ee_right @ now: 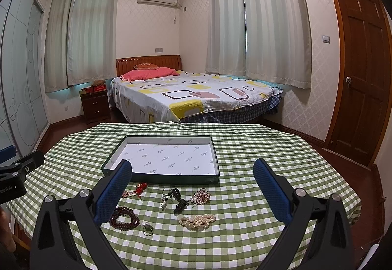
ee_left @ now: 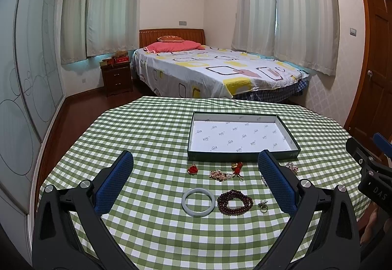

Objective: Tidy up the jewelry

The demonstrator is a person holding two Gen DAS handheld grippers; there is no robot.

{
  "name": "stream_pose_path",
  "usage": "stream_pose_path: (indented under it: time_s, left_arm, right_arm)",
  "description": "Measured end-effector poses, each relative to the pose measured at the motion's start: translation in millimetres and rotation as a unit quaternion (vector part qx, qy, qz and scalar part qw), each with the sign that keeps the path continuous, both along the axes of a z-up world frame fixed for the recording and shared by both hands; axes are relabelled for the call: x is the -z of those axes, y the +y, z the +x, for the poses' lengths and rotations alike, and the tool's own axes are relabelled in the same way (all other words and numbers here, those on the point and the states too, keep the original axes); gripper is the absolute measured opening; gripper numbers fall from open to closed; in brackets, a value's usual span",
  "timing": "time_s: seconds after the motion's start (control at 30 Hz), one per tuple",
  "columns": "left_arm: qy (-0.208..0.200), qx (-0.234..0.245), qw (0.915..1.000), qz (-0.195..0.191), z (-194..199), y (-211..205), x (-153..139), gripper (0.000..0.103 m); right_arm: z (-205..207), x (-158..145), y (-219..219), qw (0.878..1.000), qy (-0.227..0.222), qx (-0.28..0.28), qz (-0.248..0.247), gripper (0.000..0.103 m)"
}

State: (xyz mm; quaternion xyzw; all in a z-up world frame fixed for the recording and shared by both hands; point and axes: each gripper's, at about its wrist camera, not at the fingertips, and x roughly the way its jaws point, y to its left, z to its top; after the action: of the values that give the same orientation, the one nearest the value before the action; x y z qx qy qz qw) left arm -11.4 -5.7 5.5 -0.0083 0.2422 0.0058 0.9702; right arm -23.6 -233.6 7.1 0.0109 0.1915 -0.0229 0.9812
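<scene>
A shallow green box (ee_left: 242, 155) with white lining stands empty on the checked tablecloth; it also shows in the right wrist view (ee_right: 159, 177). In front of it lie a pale jade bangle (ee_left: 198, 201), a dark red bead bracelet (ee_left: 235, 202), a pearl ring (ee_left: 263, 206), a red knot charm (ee_left: 192, 169) and a red tassel piece (ee_left: 237, 168). The right wrist view adds a pearl strand (ee_right: 197, 221), a black cord piece (ee_right: 180, 201) and a sparkly brooch (ee_right: 201, 196). My left gripper (ee_left: 196, 177) is open above the jewelry. My right gripper (ee_right: 192, 181) is open too, empty.
The table (ee_left: 147, 128) has a green checked cloth and rounded edges. Behind it stand a bed (ee_left: 215, 69), a nightstand (ee_left: 116, 79) and curtained windows. A wooden door (ee_right: 360, 69) is at the right. The right gripper's body shows at the left view's edge (ee_left: 372, 172).
</scene>
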Motion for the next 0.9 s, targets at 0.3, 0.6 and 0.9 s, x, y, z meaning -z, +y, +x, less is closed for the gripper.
stream_pose_path:
  time_s: [0.3, 0.6, 0.9]
  left_arm:
    - [0.029, -0.01, 0.9995, 0.007, 27, 11, 31, 0.099]
    - [0.132, -0.002, 0.9913, -0.001, 67, 23, 103, 0.099]
    - [0.198, 0.011, 0.98, 0.011, 89, 14, 149, 0.099]
  right_arm:
    - [16, 24, -5, 1.0, 0.007, 0.0, -0.001, 0.097]
    - [49, 84, -16, 0.998, 0.071, -0.002, -0.001, 0.097]
    - [68, 115, -16, 0.992, 0.124, -0.008, 0.009, 0.097]
